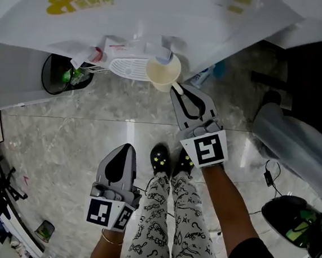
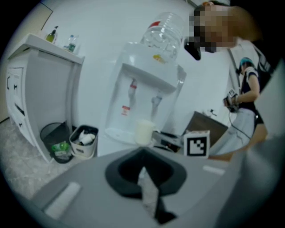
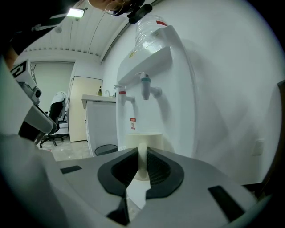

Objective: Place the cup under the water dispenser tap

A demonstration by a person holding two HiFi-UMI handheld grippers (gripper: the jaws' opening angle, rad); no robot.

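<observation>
I see my left hand-held gripper (image 2: pixel 143 156) with jaws together and empty. Ahead, the cup (image 2: pixel 144 132) is below the water dispenser (image 2: pixel 147 84) taps, with two bins (image 2: pixel 83 141) left.

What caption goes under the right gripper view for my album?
Right gripper holds a cream cup by its handle below the white water dispenser's blue tap.

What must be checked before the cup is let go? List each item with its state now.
1. Right gripper fingers clamped on the cup handle: ok.
2. Cup upright: ok.
3. Cup in line below the blue tap: ok, going by the head view and right gripper view.
4. Cup bottom resting on the tray: cannot tell.
5. Left gripper empty and well away from the cup: ok.
</observation>
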